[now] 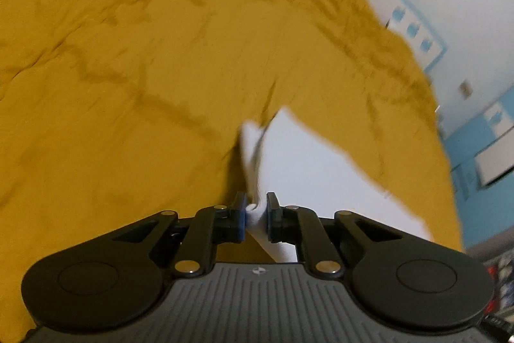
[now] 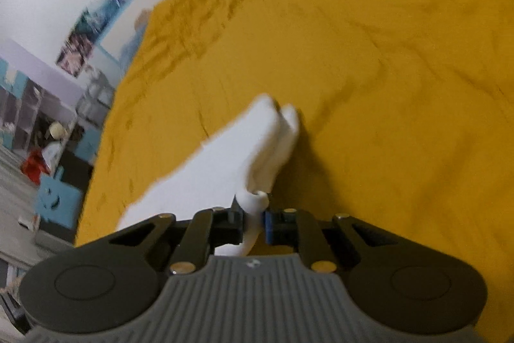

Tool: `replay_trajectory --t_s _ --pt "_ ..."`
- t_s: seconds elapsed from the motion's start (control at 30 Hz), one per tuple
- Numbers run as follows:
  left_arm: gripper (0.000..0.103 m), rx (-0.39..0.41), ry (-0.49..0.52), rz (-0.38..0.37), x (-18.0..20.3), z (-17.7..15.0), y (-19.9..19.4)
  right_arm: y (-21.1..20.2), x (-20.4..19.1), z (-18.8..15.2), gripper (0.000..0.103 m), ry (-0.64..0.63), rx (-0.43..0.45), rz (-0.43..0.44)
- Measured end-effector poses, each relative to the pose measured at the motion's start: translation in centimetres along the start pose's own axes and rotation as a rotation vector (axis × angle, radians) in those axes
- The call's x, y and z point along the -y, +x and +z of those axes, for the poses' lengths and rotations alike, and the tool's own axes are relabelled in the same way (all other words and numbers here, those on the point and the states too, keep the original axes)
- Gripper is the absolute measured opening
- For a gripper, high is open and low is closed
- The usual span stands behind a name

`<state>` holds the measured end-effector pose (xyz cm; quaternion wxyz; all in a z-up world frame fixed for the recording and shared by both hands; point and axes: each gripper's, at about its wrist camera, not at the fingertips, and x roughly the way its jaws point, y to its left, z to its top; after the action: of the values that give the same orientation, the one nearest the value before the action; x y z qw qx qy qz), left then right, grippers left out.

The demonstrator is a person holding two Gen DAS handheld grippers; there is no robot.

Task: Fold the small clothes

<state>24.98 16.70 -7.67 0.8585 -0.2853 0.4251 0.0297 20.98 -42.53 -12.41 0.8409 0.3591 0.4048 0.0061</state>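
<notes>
The left gripper and right gripper are each pinching an edge of the white garment — hanging above the mustard bedspread. No writing is reading clearly.

Left gripper: black linkage arms showing brass-coloured pivot pins, blue pad facing on left finger, grey ribbed body bearing small white emblem. Right gripper: matching build, blue pad sitting on right finger.
</notes>
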Motion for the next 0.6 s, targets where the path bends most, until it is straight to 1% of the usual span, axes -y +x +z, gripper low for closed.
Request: replay_trajectory --t_s 0.1,0.17,0.23,0.3,0.37,0.43,0.47,0.53,0.57,0.6 --pt "0.012 -0.045 0.013 0.053 -1.0 -2.1 1.3 -0.1 2.6 -3.3 0.006 0.05 -0.053 -0.044" --pt "0.013 -0.055 0.057 0.102 -1.1 -2.8 2.5 0.7 4.1 -4.6 0.006 0.102 -0.075 -0.067" --pt "0.014 -0.1 0.058 0.13 -1.7 -3.4 3.4 1.5 4.7 -5.4 0.006 0.091 -0.077 -0.101" --pt "0.017 -0.12 0.06 0.152 -2.8 -3.8 4.2 2.2 5.2 -6.0 0.006 0.079 -0.09 -0.125" --pt "0.024 -0.132 0.067 0.164 -3.6 -4.3 4.5 2.5 5.9 -6.6 0.006 0.076 -0.092 -0.126" --pt "0.025 -0.133 0.06 0.156 -4.2 -4.2 4.1 2.4 6.6 -6.8 0.007 0.111 -0.093 -0.112" --pt "0.026 -0.134 0.06 0.168 -4.3 -4.0 3.6 2.0 6.7 -6.8 0.009 0.118 -0.093 -0.108" --pt "0.027 -0.132 0.072 0.184 -4.2 -3.6 2.5 0.9 6.2 -6.6 0.015 0.086 -0.094 -0.136" --pt "0.027 -0.124 0.091 0.204 -3.9 -3.3 1.9 0.5 5.9 -6.5 0.016 0.06 -0.093 -0.159" --pt "0.027 -0.109 0.119 0.222 -3.6 -3.0 1.4 0.1 5.7 -6.3 0.02 0.034 -0.089 -0.18"
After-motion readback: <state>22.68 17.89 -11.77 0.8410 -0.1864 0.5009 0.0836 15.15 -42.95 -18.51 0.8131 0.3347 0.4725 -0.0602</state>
